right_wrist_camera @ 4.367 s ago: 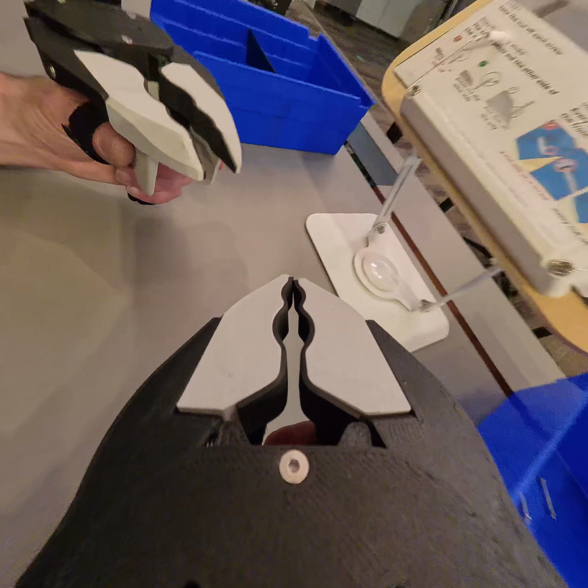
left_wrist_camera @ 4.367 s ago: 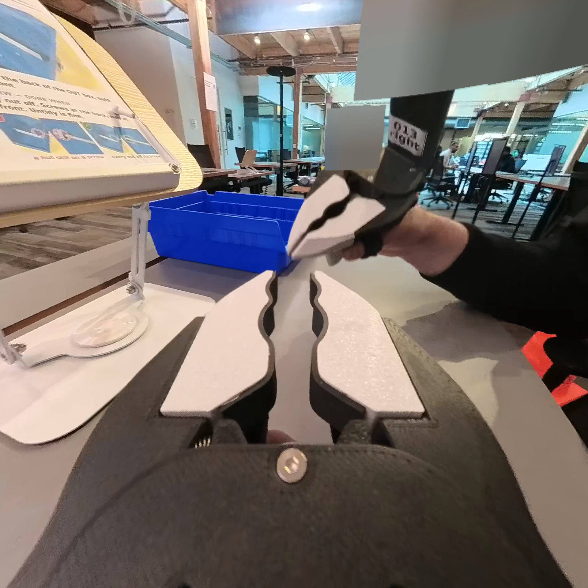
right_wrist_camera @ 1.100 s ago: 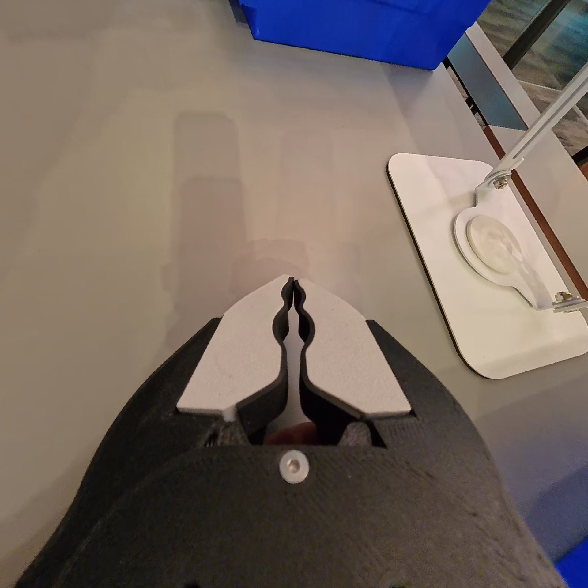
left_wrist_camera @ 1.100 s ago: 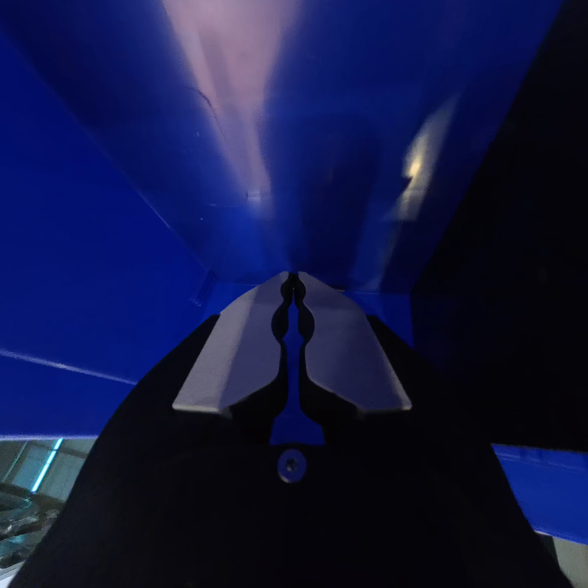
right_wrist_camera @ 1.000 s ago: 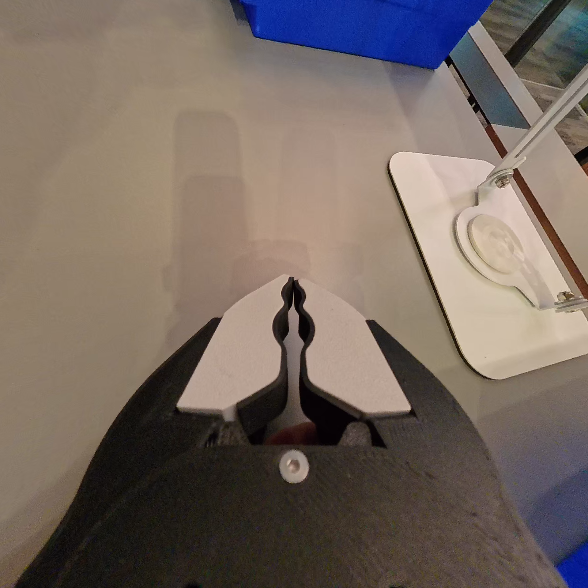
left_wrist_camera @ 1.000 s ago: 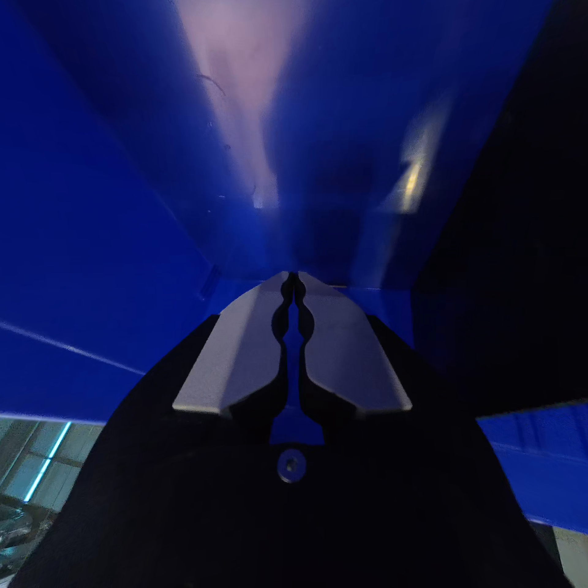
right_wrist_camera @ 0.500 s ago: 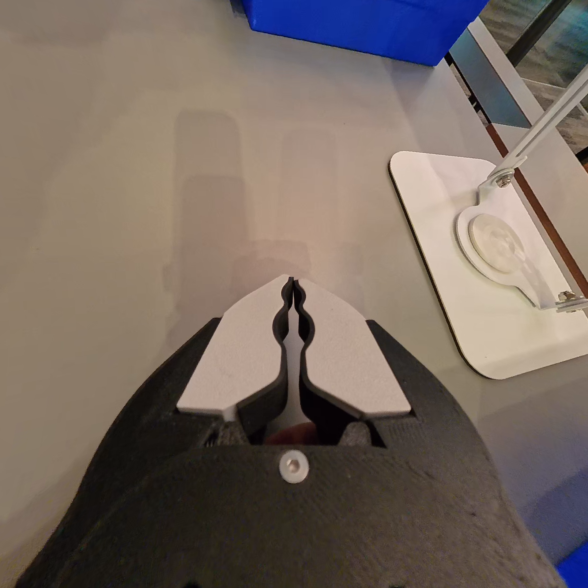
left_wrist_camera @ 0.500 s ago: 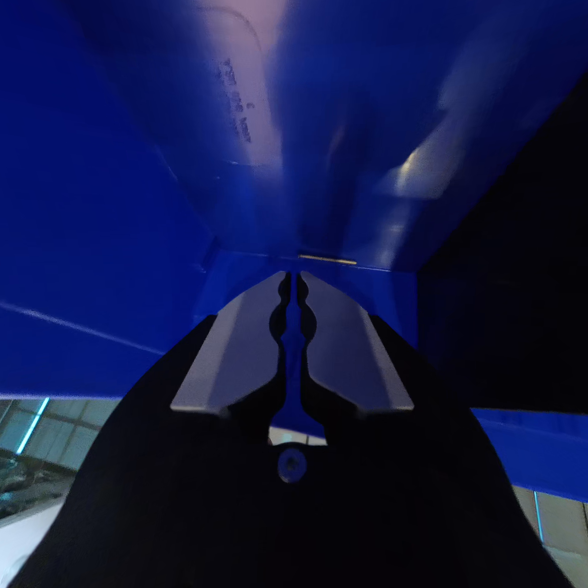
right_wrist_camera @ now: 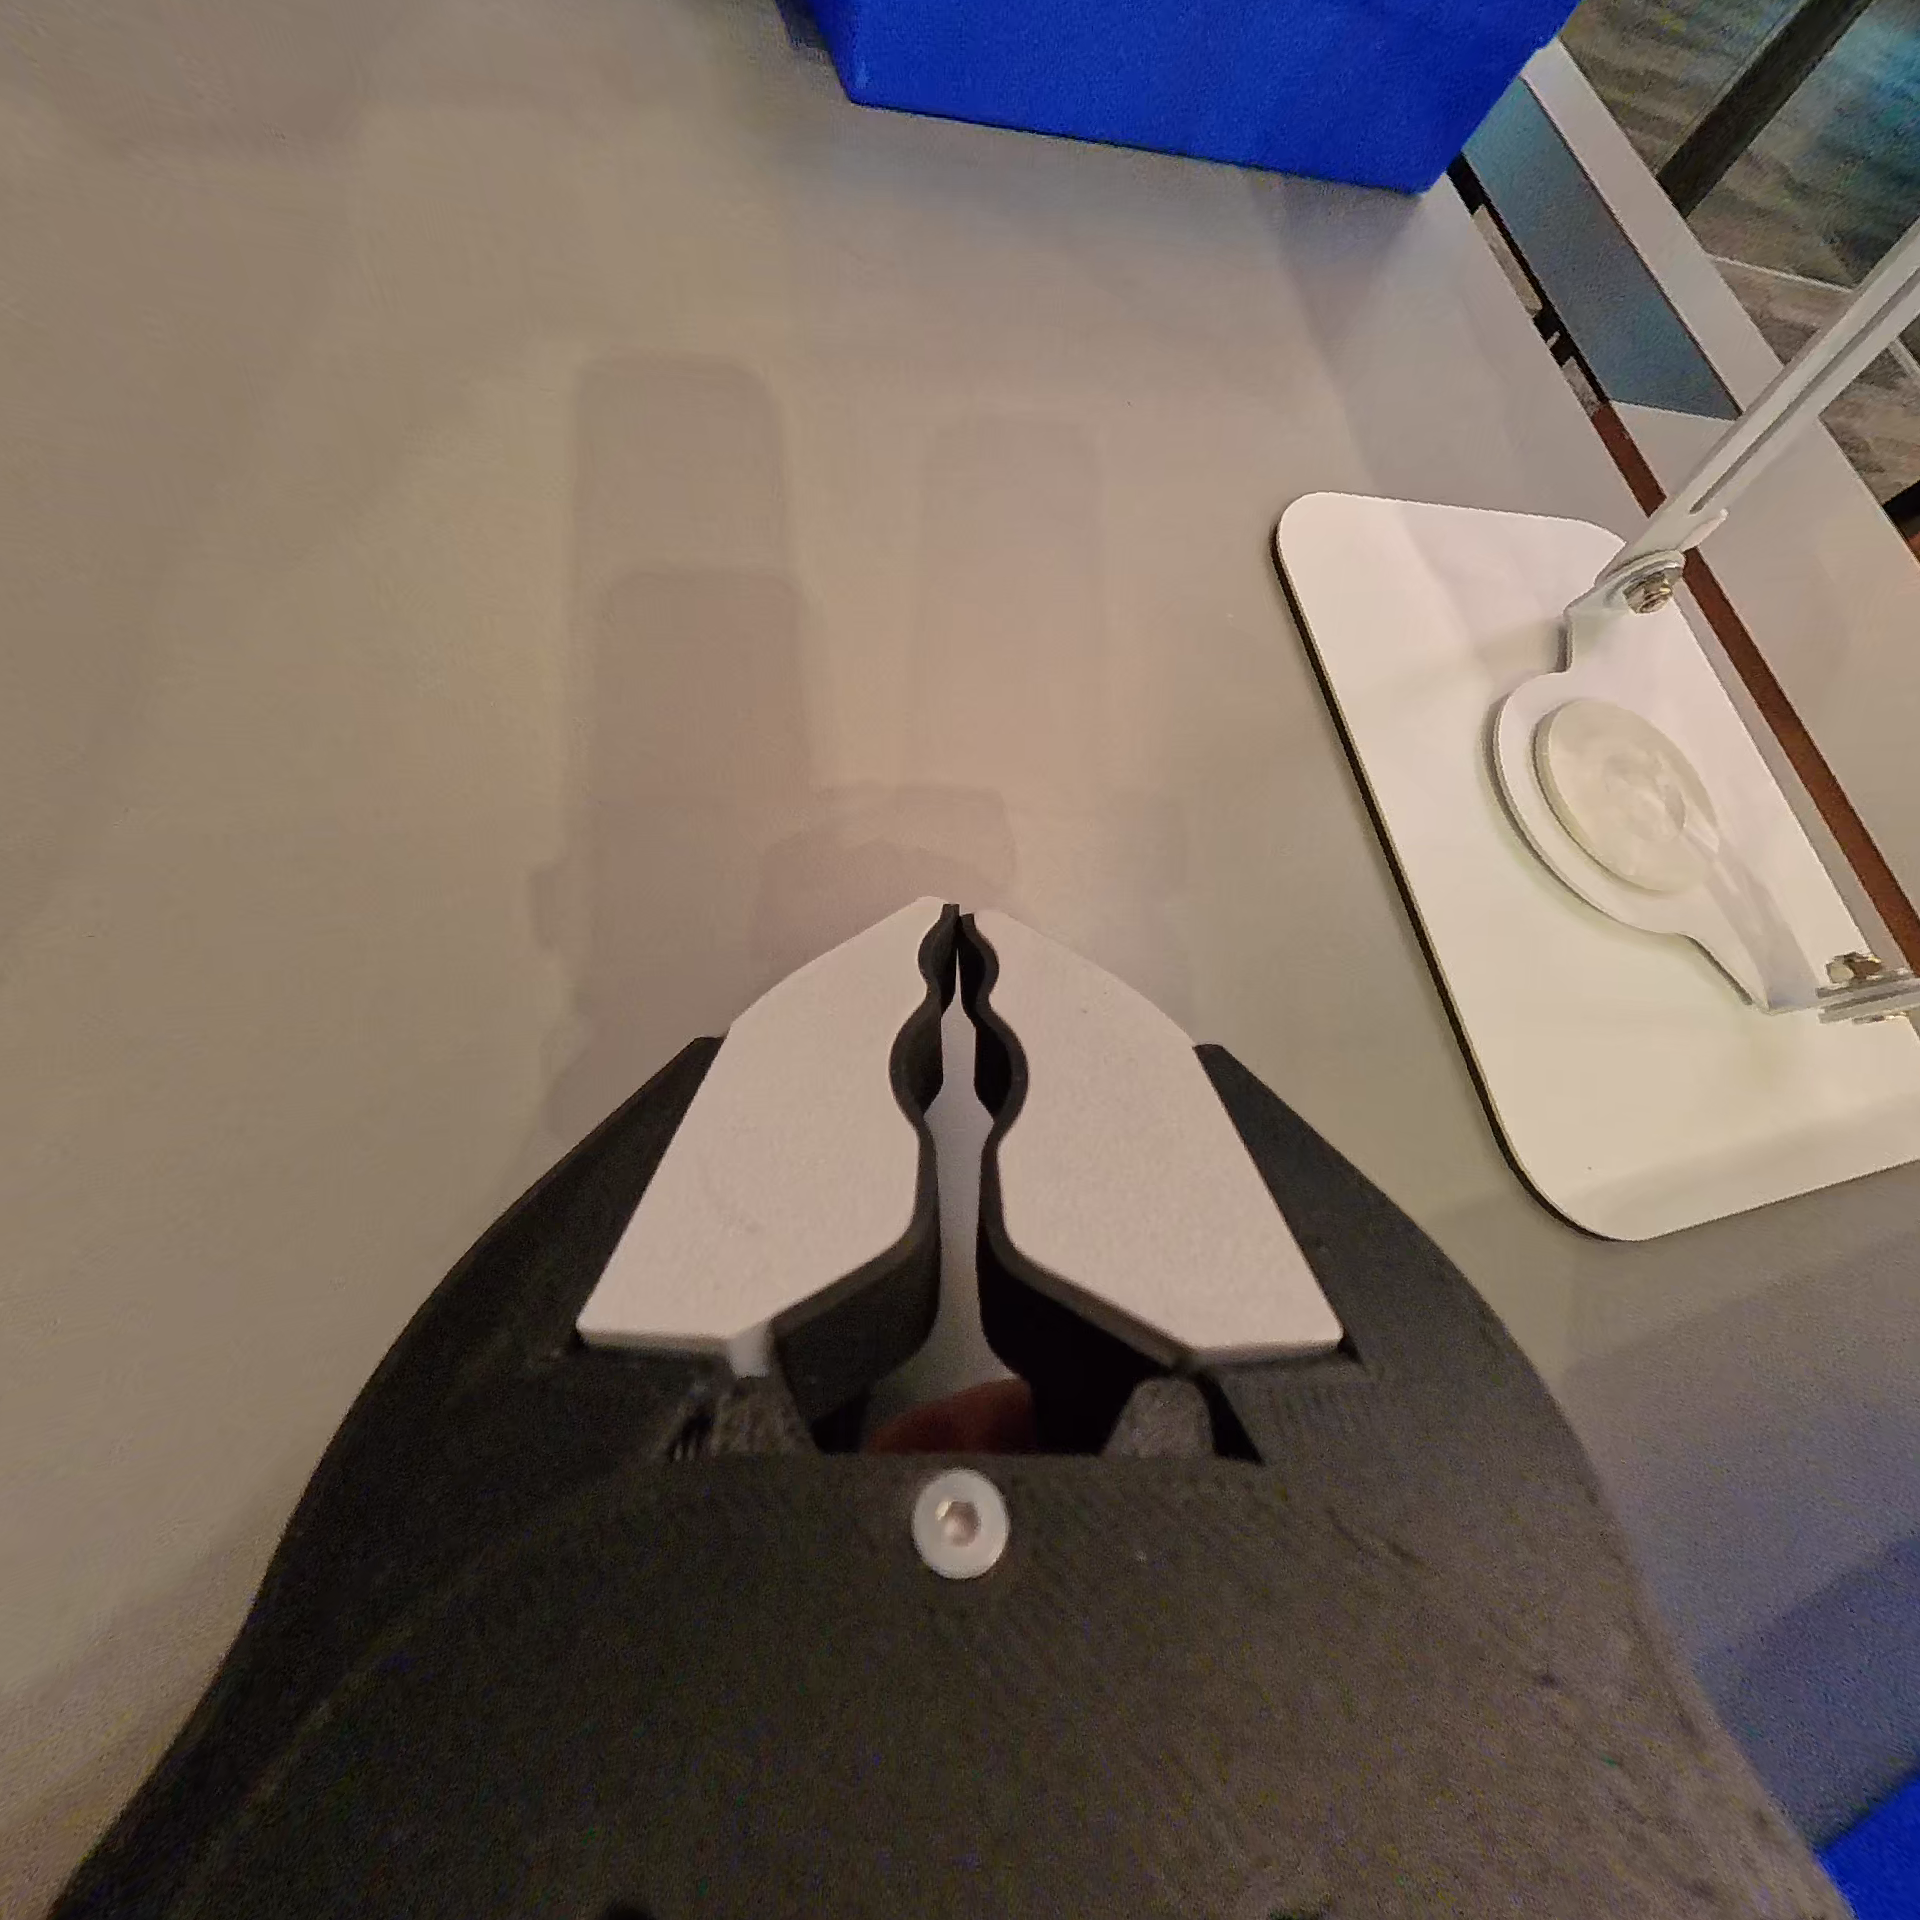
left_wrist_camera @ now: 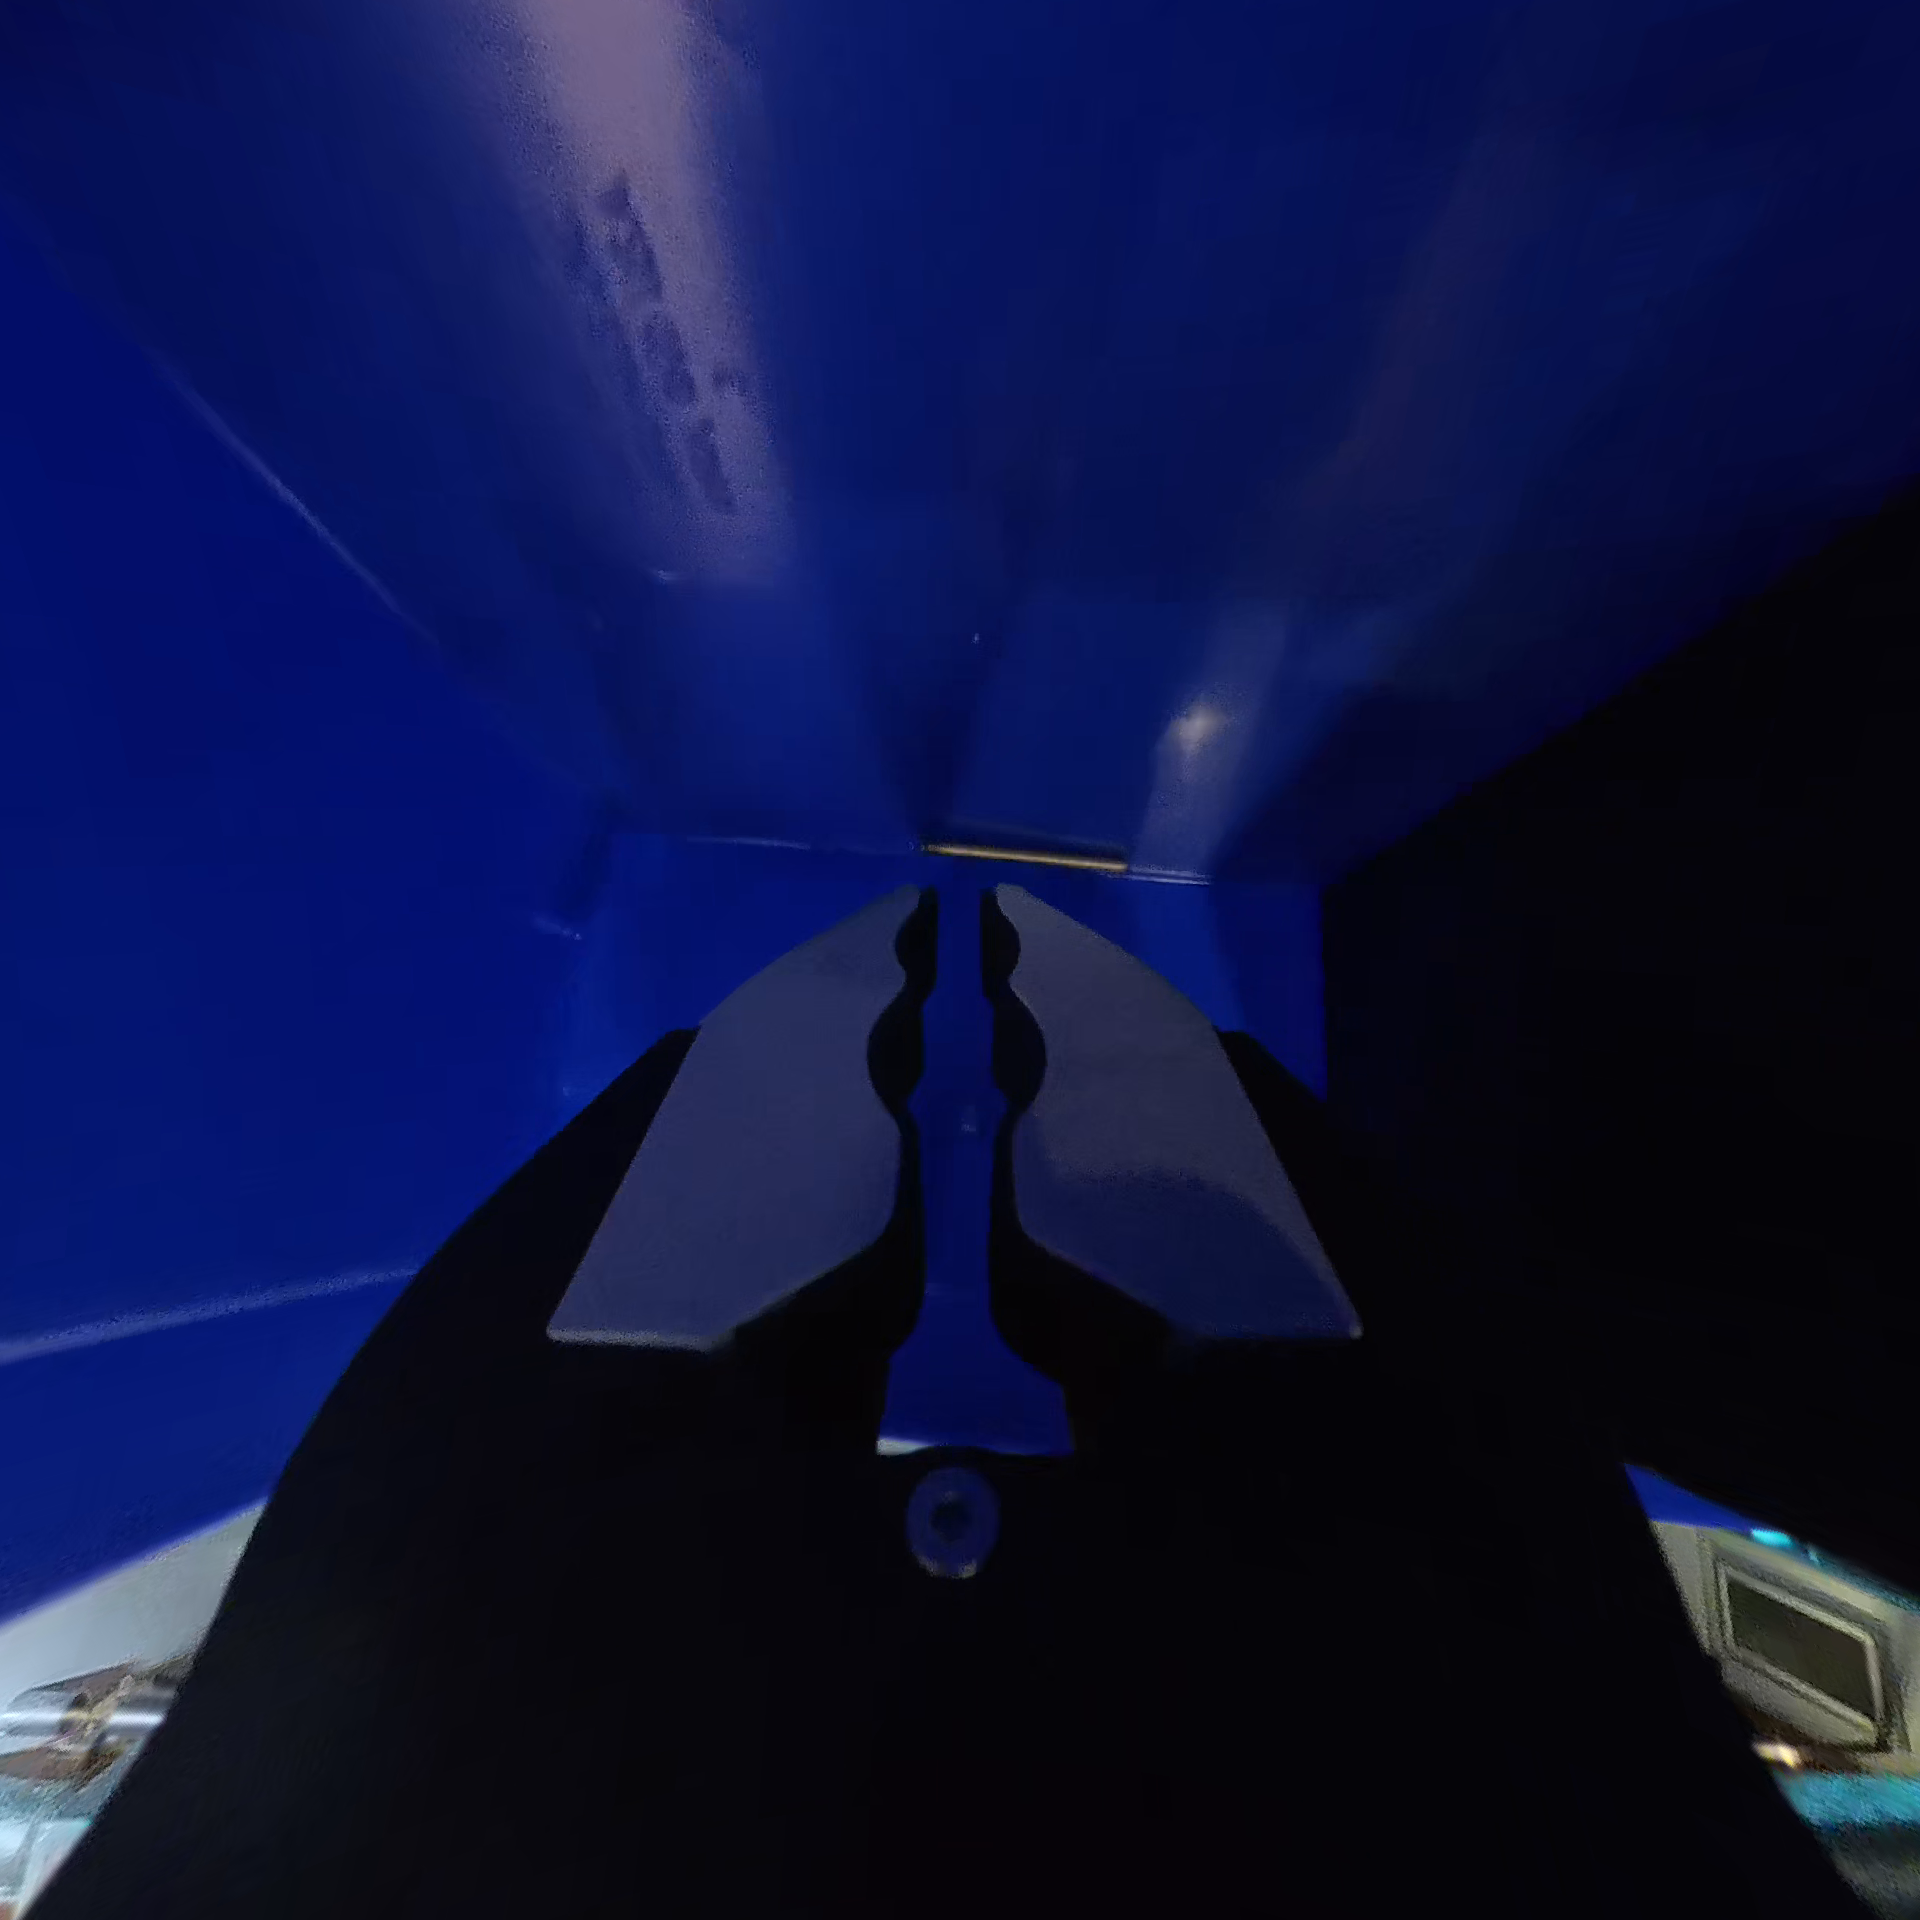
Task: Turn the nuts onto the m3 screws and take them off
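My left gripper (left_wrist_camera: pixel 958 899) is deep inside a blue bin (left_wrist_camera: pixel 416 831), and its jaws stand a narrow gap apart with nothing between them. A thin brass-coloured screw (left_wrist_camera: pixel 1023 854) lies along the seam where the bin's floor meets its end wall, just beyond and slightly right of the fingertips. I see no nut in either view. My right gripper (right_wrist_camera: pixel 956 916) is shut and empty, and it hovers over the bare grey table (right_wrist_camera: pixel 364 520).
In the right wrist view a blue bin (right_wrist_camera: pixel 1143 83) stands at the far edge of the table. A white stand base (right_wrist_camera: pixel 1455 883) with a thin metal arm sits to the right. A dark divider (left_wrist_camera: pixel 1610 1039) walls off the bin's right side.
My left gripper went from above the table down into the blue bin and closer to the screw, and its jaws have parted slightly. My right gripper has stayed shut and almost still.
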A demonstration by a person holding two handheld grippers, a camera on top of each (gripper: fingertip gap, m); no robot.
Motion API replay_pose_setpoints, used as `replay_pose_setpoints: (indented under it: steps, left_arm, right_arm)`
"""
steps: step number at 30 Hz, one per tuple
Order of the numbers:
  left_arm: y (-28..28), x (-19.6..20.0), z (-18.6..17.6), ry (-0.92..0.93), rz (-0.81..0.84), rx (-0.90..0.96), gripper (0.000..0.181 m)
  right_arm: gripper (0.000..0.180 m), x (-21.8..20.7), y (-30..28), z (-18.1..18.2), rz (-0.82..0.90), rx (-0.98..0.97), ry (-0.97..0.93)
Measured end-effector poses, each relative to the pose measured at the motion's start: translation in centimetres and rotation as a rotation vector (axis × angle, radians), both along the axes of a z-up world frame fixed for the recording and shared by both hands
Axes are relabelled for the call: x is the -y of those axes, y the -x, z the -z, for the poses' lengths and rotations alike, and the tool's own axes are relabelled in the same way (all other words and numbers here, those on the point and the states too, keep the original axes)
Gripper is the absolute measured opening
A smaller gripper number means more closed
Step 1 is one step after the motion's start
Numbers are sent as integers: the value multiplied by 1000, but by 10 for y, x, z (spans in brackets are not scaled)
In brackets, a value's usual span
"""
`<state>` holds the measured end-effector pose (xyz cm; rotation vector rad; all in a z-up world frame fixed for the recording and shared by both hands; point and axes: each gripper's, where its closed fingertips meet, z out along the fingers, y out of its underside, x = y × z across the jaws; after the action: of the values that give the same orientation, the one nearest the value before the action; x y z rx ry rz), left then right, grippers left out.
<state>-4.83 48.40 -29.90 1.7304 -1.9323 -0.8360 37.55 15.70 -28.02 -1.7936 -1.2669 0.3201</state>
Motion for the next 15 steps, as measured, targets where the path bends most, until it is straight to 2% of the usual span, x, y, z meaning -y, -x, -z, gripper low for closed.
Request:
replay_pose_setpoints:
  steps: [7,9,11,15]
  left_arm:
    - [29,4,3,24,-84,-194,5]
    - [30,4,3,36,-50,-216,2]
    - [25,4,3,43,-27,-194,0]
    - [12,-2,-4,9,-79,-34,0]
  right_arm:
    - [0,0,0,0,0,-3,0]
    - [0,0,0,0,0,-3,1]
    - [0,0,0,0,0,-2,1]
    - [0,0,0,0,-1,-1,1]
